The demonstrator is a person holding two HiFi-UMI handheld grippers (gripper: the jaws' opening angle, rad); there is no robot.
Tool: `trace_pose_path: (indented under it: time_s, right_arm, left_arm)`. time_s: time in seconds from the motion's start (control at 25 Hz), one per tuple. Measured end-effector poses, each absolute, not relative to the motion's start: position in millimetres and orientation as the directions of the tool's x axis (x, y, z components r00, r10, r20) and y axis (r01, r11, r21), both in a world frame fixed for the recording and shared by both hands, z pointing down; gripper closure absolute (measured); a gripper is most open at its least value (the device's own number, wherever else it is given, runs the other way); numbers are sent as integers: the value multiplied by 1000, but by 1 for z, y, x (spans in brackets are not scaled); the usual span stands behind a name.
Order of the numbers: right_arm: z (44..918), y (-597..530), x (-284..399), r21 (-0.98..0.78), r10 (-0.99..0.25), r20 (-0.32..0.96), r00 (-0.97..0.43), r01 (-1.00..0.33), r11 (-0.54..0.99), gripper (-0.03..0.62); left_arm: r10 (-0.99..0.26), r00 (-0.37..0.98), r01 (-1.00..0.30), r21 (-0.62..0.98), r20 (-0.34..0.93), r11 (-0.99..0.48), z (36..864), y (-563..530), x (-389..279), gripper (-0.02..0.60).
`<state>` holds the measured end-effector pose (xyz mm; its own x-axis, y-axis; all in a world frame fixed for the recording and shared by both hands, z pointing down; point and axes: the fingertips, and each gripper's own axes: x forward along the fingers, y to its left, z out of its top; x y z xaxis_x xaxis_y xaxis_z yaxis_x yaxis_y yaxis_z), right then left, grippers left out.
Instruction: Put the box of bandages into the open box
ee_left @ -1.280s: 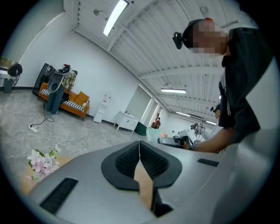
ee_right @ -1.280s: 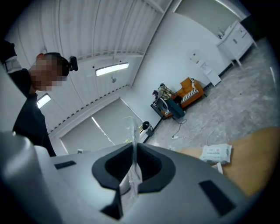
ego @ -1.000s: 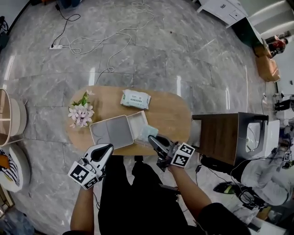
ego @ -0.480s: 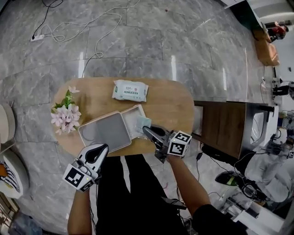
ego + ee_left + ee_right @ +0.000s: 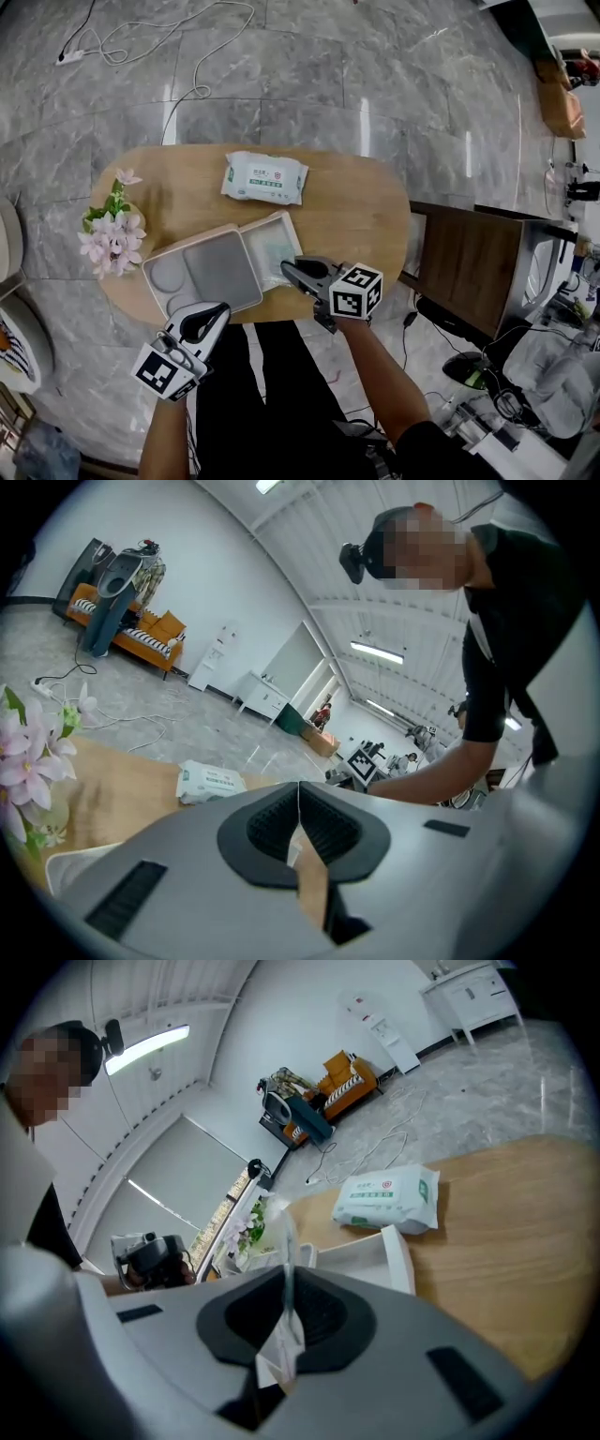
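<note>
floor: a grey marble floor is spreading around everything, with white cables lying at the far left.
tabletop: an oval wooden tabletop is carrying all the small things.
cabinet: a dark wooden cabinet is standing just right of the tabletop.
open box: a white open box is sitting at the near edge of the tabletop, with a wide grey part on its left and a narrower compartment on its right.
pack of wipes: a pack of wipes is lying beyond the open box, apart from it.
flowers: pink flowers are standing at the left end, near the open box.
right gripper: the right gripper is reaching over the near edge to the open box's near right corner, its fingers pinching a thin pale edge.
left gripper: the left gripper is hanging off the near edge, its fingers pressing together on nothing.
box of bandages: the pale green box of bandages is sitting within the right compartment at the right gripper's tips. Whether it is touching the bottom cannot be told.
</note>
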<state>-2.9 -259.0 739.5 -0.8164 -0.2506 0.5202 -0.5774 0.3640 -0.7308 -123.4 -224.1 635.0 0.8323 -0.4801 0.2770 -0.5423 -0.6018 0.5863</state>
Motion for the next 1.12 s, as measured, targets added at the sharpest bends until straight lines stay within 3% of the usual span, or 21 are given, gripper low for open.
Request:
trace_pose_path:
  time_s: [0.4, 1.12]
  right_arm:
    - [785, -252, -12, -703, -161, 634, -756, -651, 287, 562]
    - [831, -232, -30, -579, -33, 777, -629, -733, 358, 557]
  left_arm:
    - [-468, 838, -535, 592, 281, -604, 642, -221, -110, 565]
    - [-428, 856, -509, 619, 290, -599, 663, -209, -108, 565]
